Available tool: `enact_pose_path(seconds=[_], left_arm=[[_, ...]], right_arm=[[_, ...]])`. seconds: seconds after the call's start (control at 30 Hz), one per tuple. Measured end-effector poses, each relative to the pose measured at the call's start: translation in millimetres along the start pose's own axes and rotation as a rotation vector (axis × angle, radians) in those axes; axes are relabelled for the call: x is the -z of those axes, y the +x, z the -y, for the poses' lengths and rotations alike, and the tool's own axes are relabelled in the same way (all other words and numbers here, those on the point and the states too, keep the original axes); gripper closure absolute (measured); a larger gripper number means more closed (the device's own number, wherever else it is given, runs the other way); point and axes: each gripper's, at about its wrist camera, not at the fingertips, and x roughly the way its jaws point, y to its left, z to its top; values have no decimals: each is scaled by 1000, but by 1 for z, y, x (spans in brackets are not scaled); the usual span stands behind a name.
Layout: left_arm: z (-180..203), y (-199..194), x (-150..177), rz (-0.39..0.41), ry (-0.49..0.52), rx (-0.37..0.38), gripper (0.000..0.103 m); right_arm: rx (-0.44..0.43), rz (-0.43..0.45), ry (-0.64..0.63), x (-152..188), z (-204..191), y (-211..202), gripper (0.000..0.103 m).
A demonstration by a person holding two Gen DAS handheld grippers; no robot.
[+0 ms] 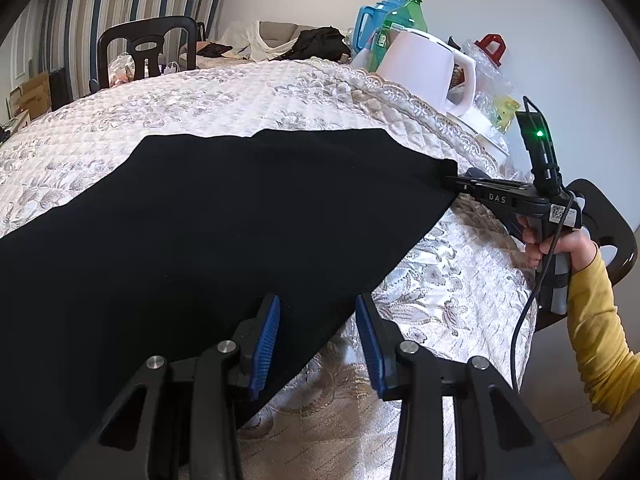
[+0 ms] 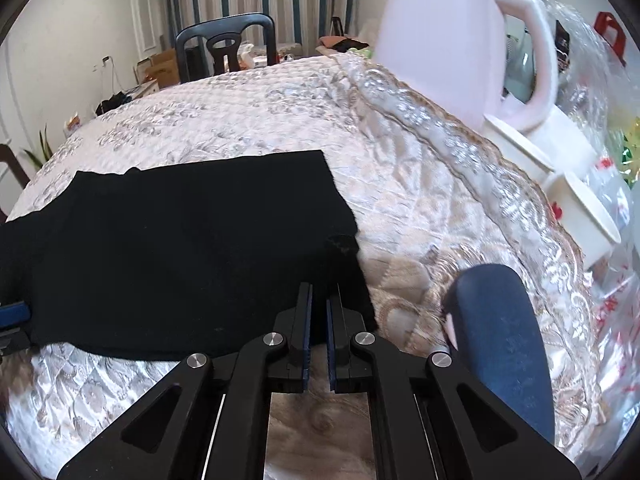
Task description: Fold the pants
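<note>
Black pants (image 1: 208,232) lie spread flat on the quilted floral table cover (image 1: 240,96). My left gripper (image 1: 320,320) stands open at the near edge of the pants. The cloth's edge runs between its blue pads (image 1: 269,332), which do not press on it. My right gripper (image 1: 454,181) is held by a hand with a yellow sleeve (image 1: 596,320) and is shut on the right-hand corner of the pants. In the right wrist view its jaws (image 2: 320,292) stand almost together with black cloth (image 2: 180,248) pinched between them.
A white kettle (image 1: 424,68), a green bottle (image 1: 404,16), a blue jug, white cups (image 2: 516,148) and plastic bags crowd the table's right edge. A dark blue rounded object (image 2: 500,340) lies just right of the right gripper. A dark chair (image 1: 148,48) stands behind the table.
</note>
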Motion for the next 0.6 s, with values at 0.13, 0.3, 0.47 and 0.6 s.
enact_pose_path(seconds=[0.13, 0.3, 0.47, 0.6], left_arm=[[5, 0, 1, -4, 24, -10, 58], [5, -1, 1, -3, 22, -7, 58], [7, 0, 0, -2, 25, -7, 58], [8, 1, -2, 2, 21, -30, 56]], right_arm=[[41, 37, 39, 4, 13, -18, 99], [-38, 53, 139, 8, 30, -31, 83], [-64, 28, 116, 10, 22, -23, 62], [-68, 9, 114, 3, 16, -5, 52]])
